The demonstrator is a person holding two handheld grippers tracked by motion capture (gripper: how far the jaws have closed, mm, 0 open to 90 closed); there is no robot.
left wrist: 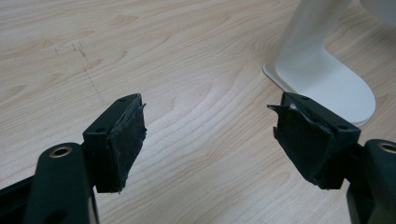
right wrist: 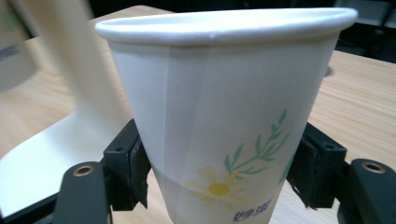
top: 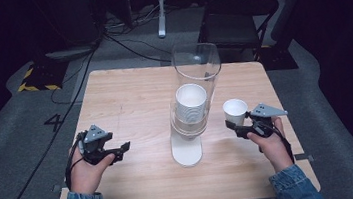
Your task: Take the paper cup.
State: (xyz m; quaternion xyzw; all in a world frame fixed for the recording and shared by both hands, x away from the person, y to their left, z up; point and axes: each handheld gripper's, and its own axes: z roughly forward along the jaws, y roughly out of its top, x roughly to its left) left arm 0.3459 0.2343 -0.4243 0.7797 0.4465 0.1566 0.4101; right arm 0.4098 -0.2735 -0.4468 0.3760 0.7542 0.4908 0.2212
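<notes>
Wooden table point(top: 129, 100), dark room; left gripper point(left wrist: 208, 140) wide, empty; right gripper point(right wrist: 219, 172) clamps paper cup point(right wrist: 224, 107).

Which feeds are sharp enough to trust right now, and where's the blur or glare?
High view: table evenly lit, surroundings very dark, glare spot on the clear tube. Left gripper view: wood grain and pads crisp. Right gripper view: paper cup sharp, white stand behind it blurred.
</notes>
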